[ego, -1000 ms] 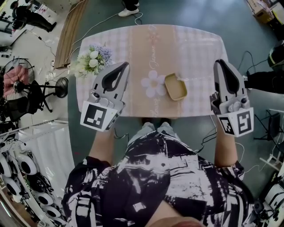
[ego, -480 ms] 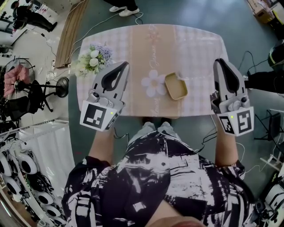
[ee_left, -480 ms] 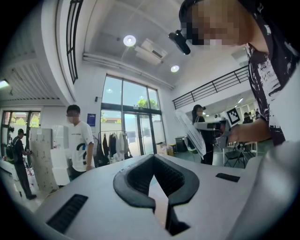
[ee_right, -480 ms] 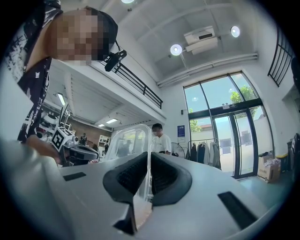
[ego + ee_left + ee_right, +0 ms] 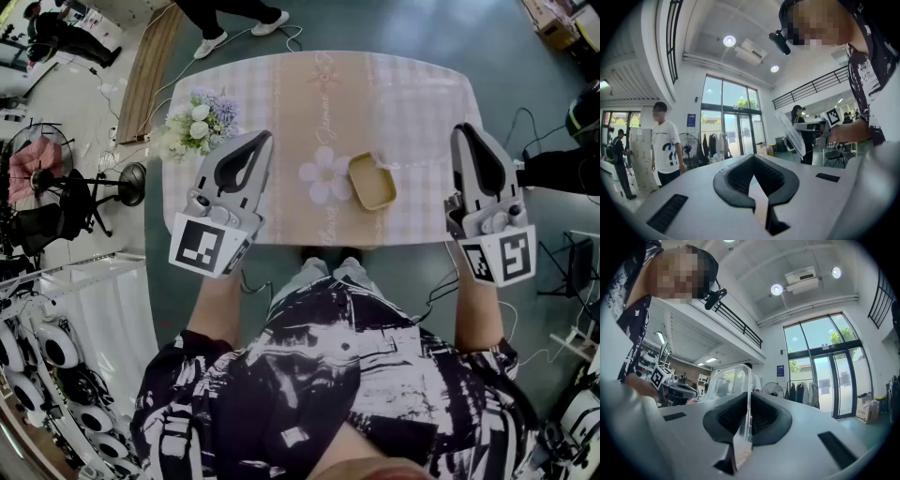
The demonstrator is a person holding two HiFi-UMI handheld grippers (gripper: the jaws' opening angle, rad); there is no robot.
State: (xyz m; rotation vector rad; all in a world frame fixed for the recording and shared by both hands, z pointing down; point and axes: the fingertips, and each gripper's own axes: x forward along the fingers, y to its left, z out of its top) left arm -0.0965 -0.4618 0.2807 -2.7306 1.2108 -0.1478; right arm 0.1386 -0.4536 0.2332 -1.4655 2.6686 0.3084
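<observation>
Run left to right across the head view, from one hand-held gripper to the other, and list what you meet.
Left hand-held gripper → white flower print → tan dish → right hand-held gripper, shut on a clear plastic lid.

Bright daylight from tall windows [image 5: 726,136], round ceiling lamps [image 5: 776,289] glaring, fisheye edges dark and bent — near surfaces blurred

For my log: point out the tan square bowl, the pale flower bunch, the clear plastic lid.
tan square bowl [image 5: 371,183], head view, inner floor.
pale flower bunch [image 5: 199,113], head view, white bloom.
clear plastic lid [image 5: 729,380], right gripper view, upper panel.
</observation>
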